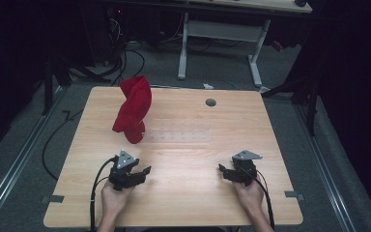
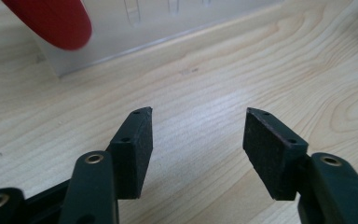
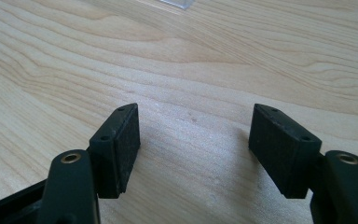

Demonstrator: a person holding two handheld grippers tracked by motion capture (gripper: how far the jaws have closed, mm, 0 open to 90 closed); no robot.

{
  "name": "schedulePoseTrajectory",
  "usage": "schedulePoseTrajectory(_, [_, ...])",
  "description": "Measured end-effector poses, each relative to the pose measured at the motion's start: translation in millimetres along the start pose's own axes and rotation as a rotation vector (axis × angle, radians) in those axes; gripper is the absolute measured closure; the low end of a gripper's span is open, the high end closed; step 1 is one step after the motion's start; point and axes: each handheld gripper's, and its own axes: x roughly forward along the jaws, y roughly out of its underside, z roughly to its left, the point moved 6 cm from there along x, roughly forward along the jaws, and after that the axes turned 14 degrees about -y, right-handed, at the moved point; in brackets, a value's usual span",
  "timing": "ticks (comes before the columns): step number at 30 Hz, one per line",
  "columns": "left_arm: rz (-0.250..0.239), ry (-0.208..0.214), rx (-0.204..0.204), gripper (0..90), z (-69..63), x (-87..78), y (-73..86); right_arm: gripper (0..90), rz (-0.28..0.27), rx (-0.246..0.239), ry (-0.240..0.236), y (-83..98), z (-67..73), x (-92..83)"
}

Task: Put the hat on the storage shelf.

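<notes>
Resting low near table (image 1: 183, 203) front edge — left gripper (image 1: 142, 173), right gripper (image 1: 223, 171), jaws wide, holding nothing; bare wood between, red cloth (image 1: 134, 108) well beyond.

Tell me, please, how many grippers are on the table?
2: the left gripper sits near-left, below the red cloth; the right gripper sits near-right. Both are open and empty.
</notes>
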Motion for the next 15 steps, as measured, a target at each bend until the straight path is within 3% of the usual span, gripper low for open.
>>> schedulePoseTrajectory(9, [0.023, -0.091, 0.073, 37.8, 7.1, 16.9, 20.2, 34.1, 0.000, 0.000, 0.000, 0.0, 0.0, 0.0])
schedulePoseTrajectory(15, [-0.003, -0.087, 0.061, 34.9, 9.9, 17.0, 21.7, 34.0, 0.000, 0.001, 0.001, 0.1, 0.2, -0.1])
